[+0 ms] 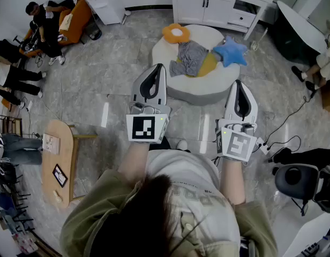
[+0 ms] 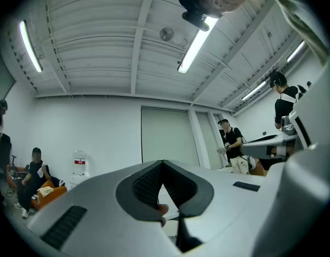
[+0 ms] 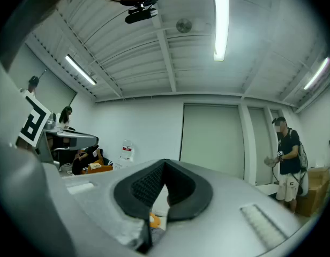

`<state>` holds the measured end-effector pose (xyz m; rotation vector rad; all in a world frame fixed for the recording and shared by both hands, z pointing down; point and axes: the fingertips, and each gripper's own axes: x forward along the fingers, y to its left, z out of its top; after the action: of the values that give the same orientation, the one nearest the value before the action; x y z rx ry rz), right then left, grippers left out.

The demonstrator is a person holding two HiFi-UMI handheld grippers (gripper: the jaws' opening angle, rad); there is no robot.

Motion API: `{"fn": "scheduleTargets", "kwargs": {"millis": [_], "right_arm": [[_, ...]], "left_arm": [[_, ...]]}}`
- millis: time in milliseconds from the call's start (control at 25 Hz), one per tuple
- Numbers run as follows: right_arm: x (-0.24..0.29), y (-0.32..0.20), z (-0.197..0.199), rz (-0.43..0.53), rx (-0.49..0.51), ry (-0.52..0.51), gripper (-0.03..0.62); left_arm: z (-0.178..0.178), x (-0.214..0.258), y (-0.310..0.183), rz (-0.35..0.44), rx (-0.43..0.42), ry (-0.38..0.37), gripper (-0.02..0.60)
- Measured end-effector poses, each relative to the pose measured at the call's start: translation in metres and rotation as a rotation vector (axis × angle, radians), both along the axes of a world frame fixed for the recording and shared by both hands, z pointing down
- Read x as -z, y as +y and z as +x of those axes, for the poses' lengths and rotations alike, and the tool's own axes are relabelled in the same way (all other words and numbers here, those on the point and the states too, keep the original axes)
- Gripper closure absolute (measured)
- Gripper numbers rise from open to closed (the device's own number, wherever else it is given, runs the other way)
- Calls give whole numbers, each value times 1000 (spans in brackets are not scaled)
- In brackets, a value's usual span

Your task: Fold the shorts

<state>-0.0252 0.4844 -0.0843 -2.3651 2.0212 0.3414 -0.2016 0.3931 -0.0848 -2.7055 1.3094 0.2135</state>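
1. Honestly, you haven't started yet. The shorts [image 1: 189,58] sit in a crumpled grey heap on the round white worktop [image 1: 208,90], out ahead of you, and nothing about them looks folded.
2. Your left gripper [image 1: 158,71] has its jaws closed tip to tip with nothing between them. Your right gripper [image 1: 239,85] is the same, shut and empty. Both gripper views show only ceiling and far wall past the jaws, so you're holding them raised and well short of the cloth.
3. The shorts lie between an orange cushion [image 1: 176,33] on the far left and a blue star cushion [image 1: 231,51] on the right. One edge overlaps a yellow cloth [image 1: 209,64].
4. What's left, as far as I can judge, is basically everything:
   - step up to the worktop
   - open both grippers
   - pull the shorts clear of the cushions and spread them flat
   - make the folds
5. Watch that yellow cloth. It's touching the shorts and could easily get pinched along with them.
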Motion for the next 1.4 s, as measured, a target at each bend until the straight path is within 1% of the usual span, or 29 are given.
{"fn": "scheduleTargets", "kwargs": {"millis": [80, 160, 680, 880, 1040, 1120, 1200, 1320, 1360, 1400], "right_arm": [[1, 1, 0, 1, 2, 4, 595], [1, 0, 0, 0, 4, 7, 595], [-5, -16, 1, -17, 30, 12, 595], [-8, -30, -4, -27, 39, 10, 595], [-10, -45, -14, -40, 42, 6, 595], [-10, -57, -18, -33, 53, -19, 595], [-12, -70, -17, -16, 61, -74, 594], [-18, -90, -14, -23, 68, -128, 594], [-22, -98, -14, -31, 78, -137, 519], [-27, -105, -14, -39, 85, -143, 470]], "left_arm": [[0, -6, 0, 16, -5, -50, 572], [0, -8, 0, 21, -7, -69, 572], [1, -12, -15, 10, 6, -80, 572], [-7, -17, -25, 7, 15, -97, 572], [-18, -23, -43, -34, 21, -75, 572], [-20, -23, -56, -33, 6, -79, 572], [-21, -26, -71, -38, -16, -86, 572], [-21, -38, -95, -96, -58, -85, 568], [-21, -41, -103, -115, -75, -84, 533], [-22, -43, -112, -127, -88, -82, 456]]}}
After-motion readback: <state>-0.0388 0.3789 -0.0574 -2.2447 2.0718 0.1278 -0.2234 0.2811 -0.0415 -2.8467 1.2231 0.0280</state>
